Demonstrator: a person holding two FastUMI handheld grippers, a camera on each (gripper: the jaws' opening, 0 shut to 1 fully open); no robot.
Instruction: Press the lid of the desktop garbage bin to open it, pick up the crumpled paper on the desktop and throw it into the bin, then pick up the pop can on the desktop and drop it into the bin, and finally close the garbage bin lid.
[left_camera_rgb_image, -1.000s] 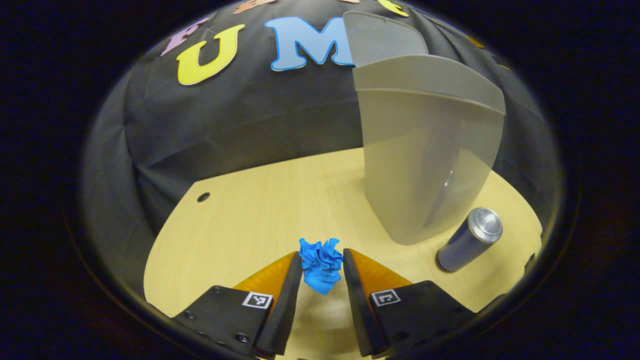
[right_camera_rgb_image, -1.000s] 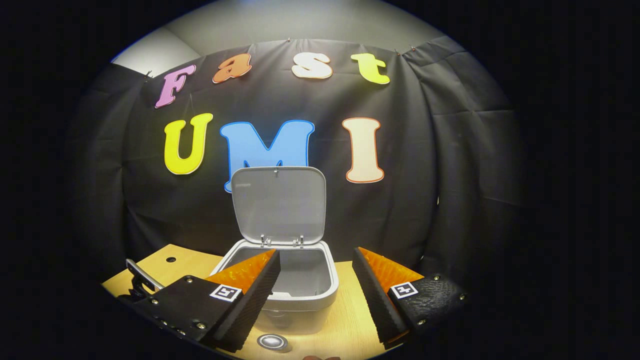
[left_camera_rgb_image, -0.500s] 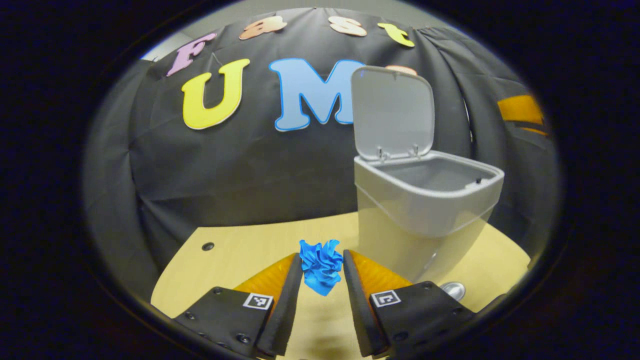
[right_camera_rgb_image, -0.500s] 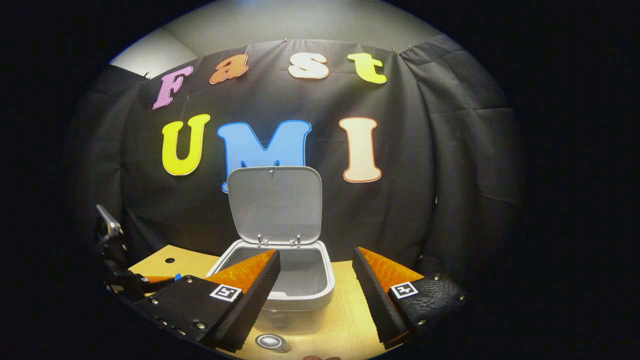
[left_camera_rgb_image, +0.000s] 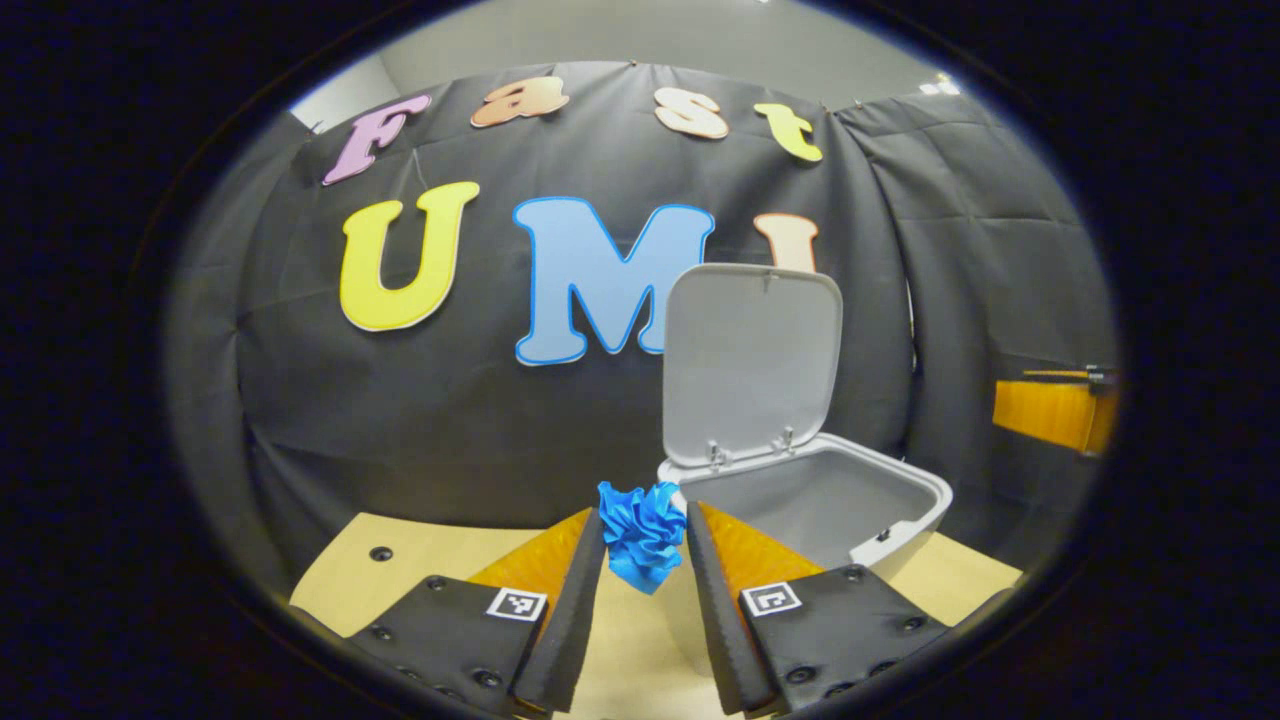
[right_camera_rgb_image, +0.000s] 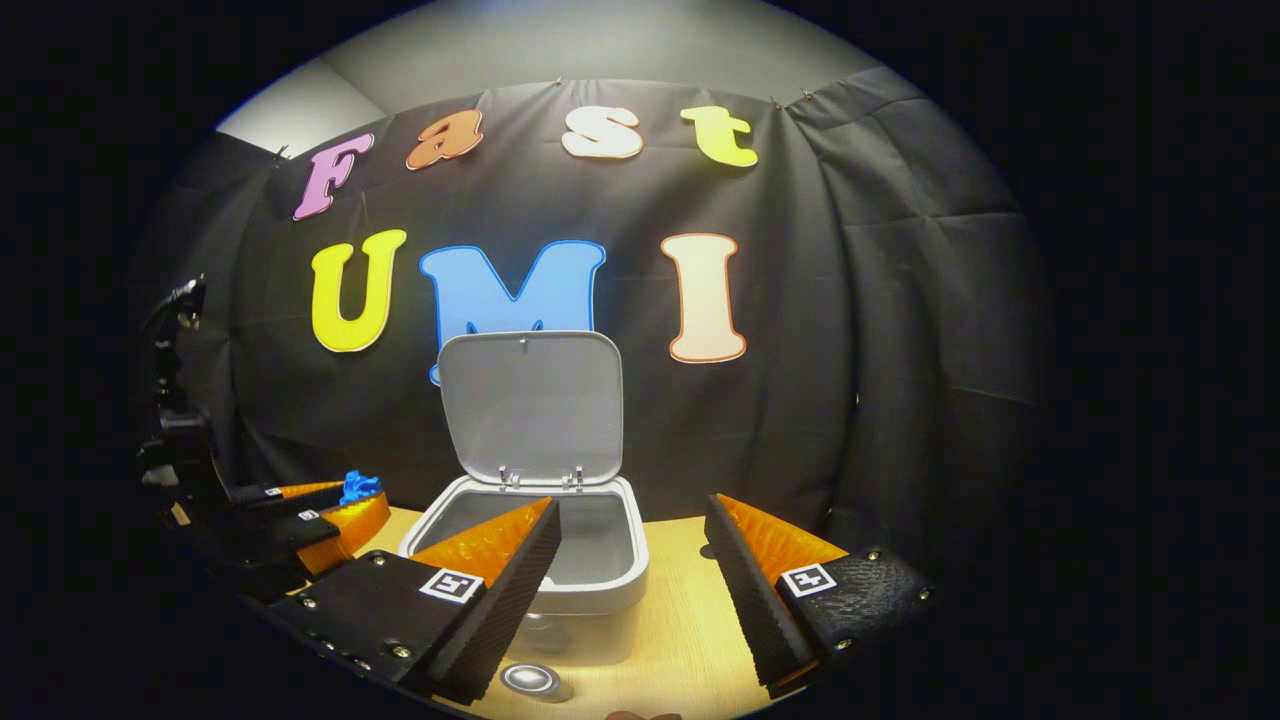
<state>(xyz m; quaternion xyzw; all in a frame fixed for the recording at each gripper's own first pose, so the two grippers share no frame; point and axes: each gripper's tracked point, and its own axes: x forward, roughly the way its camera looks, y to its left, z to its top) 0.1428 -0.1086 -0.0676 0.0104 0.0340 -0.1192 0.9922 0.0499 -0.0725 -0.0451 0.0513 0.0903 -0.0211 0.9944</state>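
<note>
Black cloth hangs behind the worktop. Left gripper fingers squeeze the paper ball beside the open bin. Right gripper fingers are apart.

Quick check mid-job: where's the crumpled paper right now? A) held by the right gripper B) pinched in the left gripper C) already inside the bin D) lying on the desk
B: the crumpled paper sits clamped between the left gripper fingers, short of the open bin.

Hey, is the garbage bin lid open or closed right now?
Open. The lid stands upright on its hinges behind the garbage bin, whose grey inside shows in both views.
</note>
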